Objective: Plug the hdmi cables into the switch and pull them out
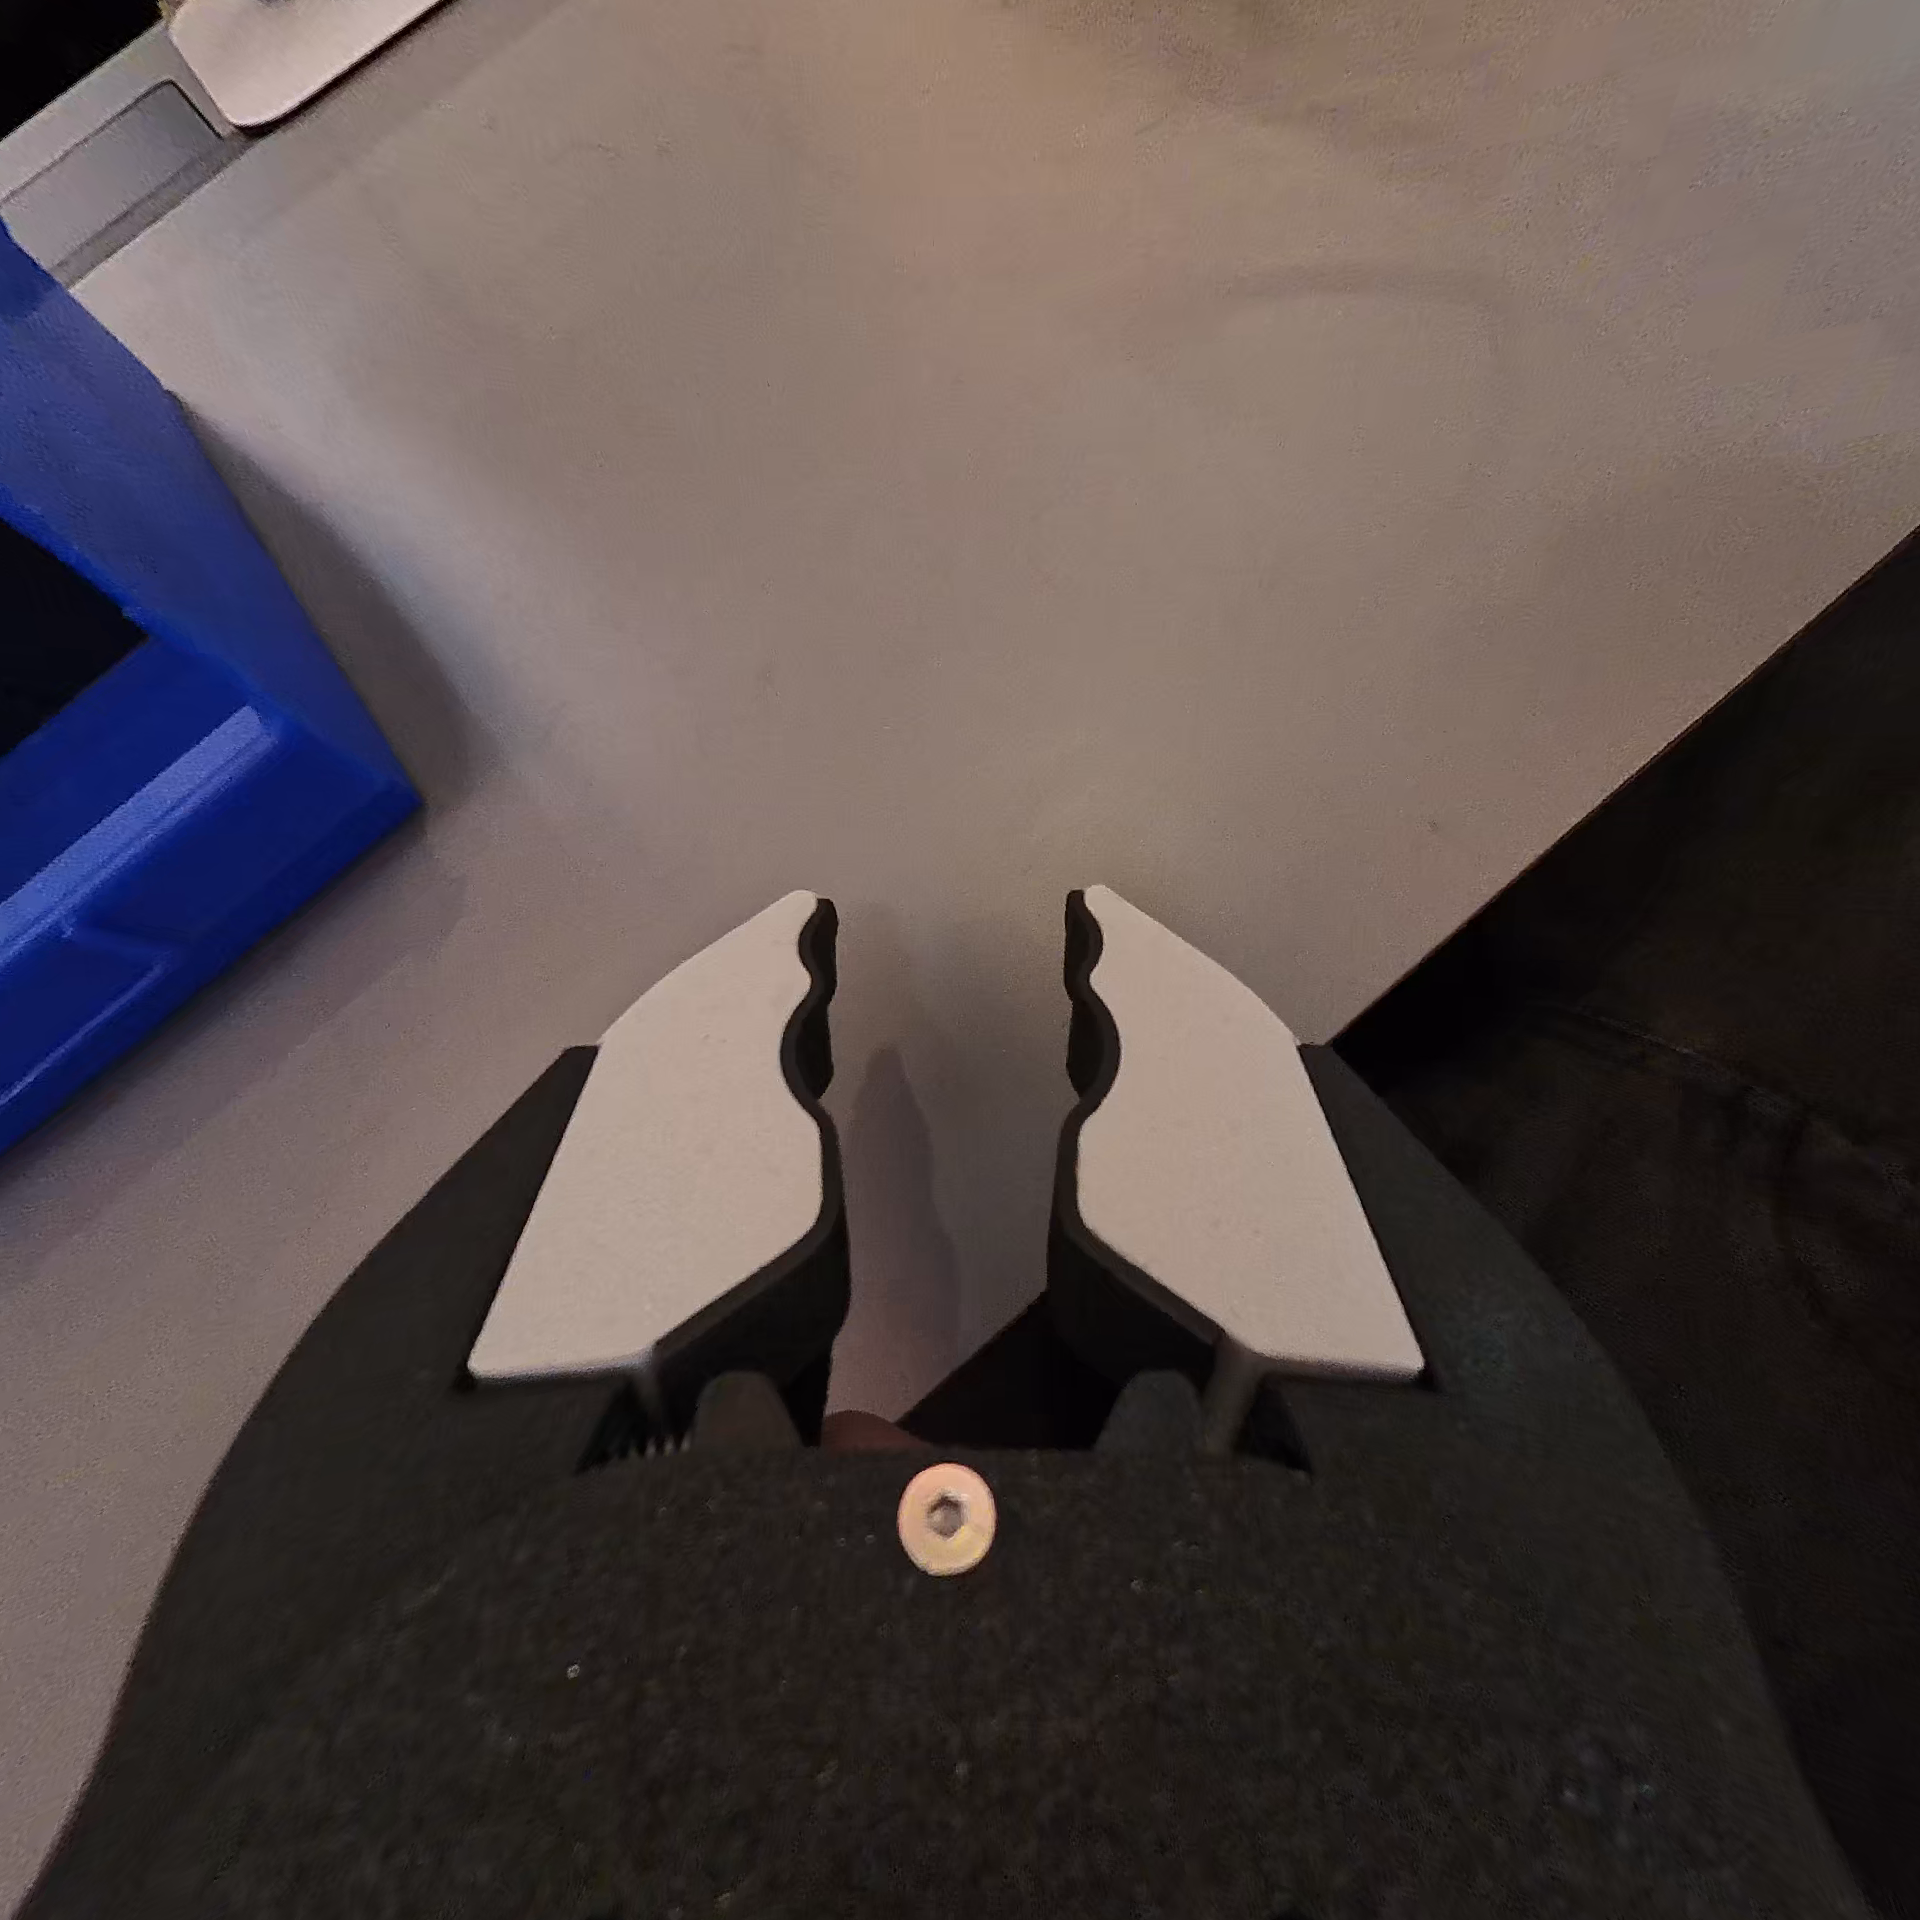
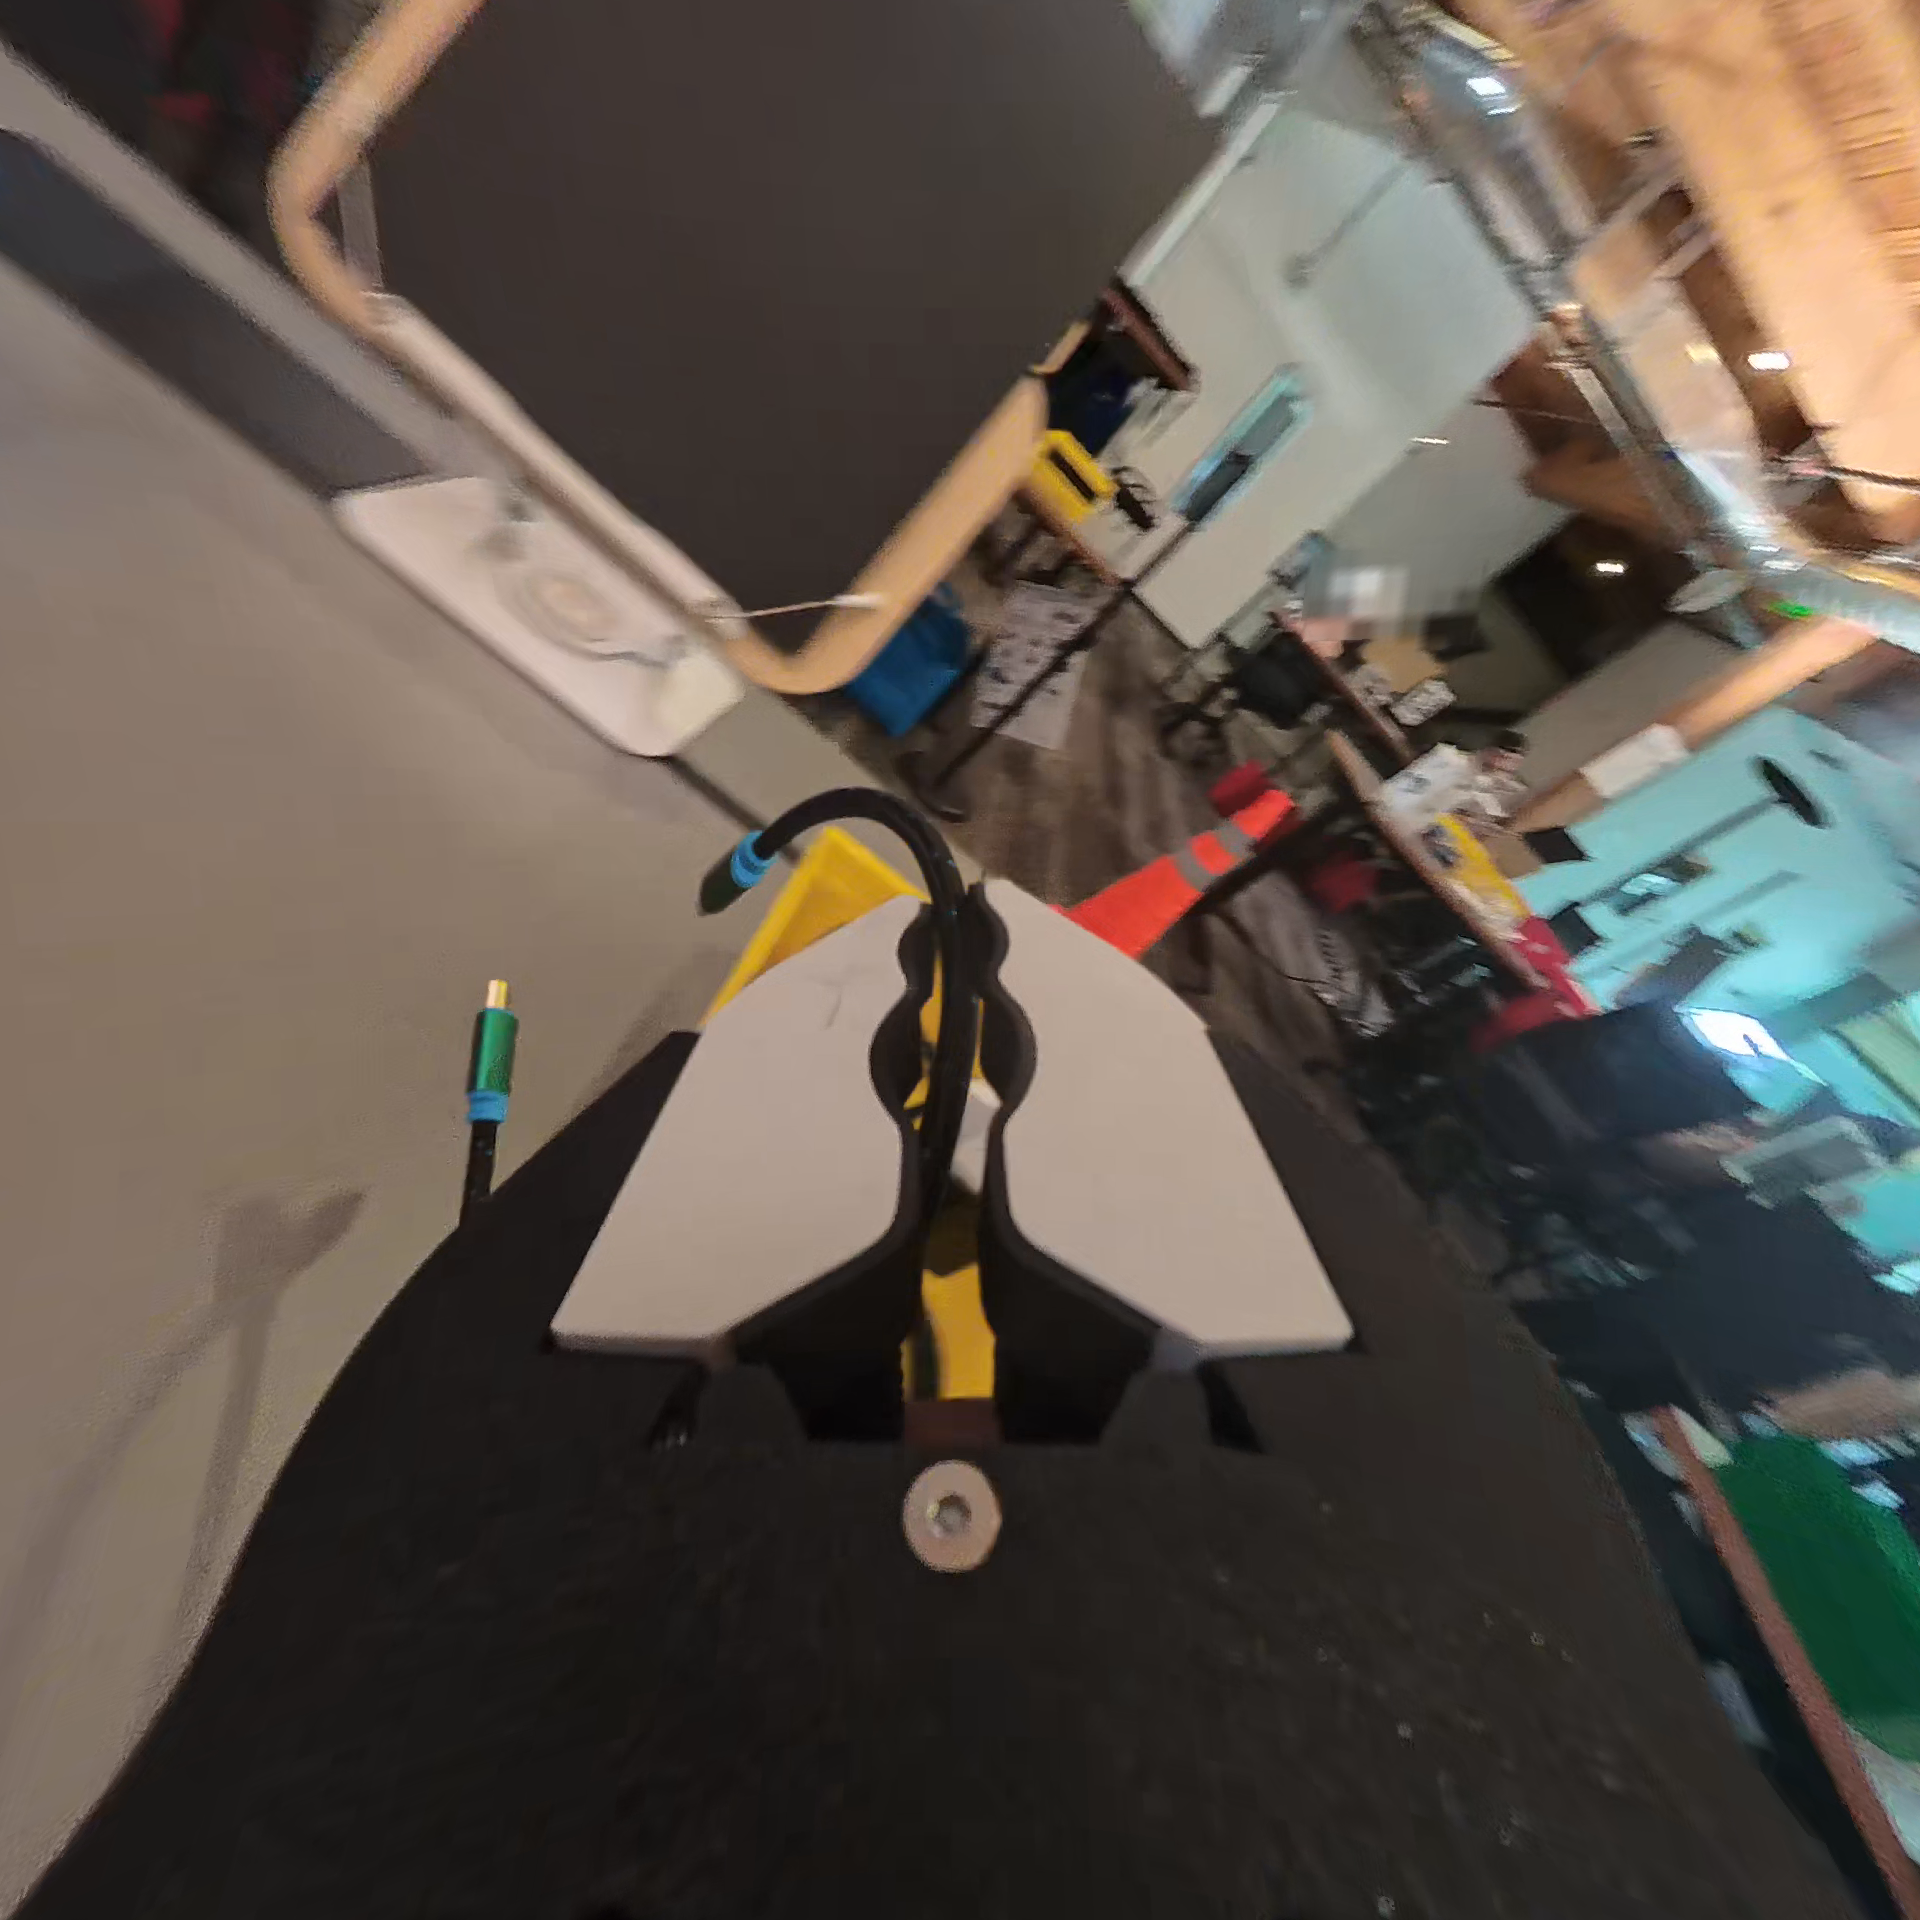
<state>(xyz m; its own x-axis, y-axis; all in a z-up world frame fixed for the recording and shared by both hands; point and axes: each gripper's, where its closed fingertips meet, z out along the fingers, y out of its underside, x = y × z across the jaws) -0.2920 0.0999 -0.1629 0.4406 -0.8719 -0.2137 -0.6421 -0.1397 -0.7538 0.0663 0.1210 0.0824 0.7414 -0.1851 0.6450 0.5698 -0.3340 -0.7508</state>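
In the right wrist view my right gripper (image 2: 951, 904) is shut on a black braided HDMI cable (image 2: 940, 1049) that runs up between its fingers and arcs over the tips to the left. The cable ends in a green plug with a blue band (image 2: 740, 868), hanging in the air. A second green HDMI plug with a gold tip (image 2: 494, 1049) lies on the grey table (image 2: 208, 831) to the left. A yellow bin (image 2: 821, 904) sits behind the fingers. In the left wrist view my left gripper (image 1: 951, 914) is open and empty above the bare grey table (image 1: 935, 520). No switch is in view.
A blue bin (image 1: 156, 727) stands at the left in the left wrist view, and the table's edge (image 1: 1558, 831) runs diagonally at the right. A white flat device (image 2: 540, 613) and a bent tan tube (image 2: 468, 384) lie at the table's far side. Cluttered room beyond. Some 45 cm of space lies between my two pairs of fingers.
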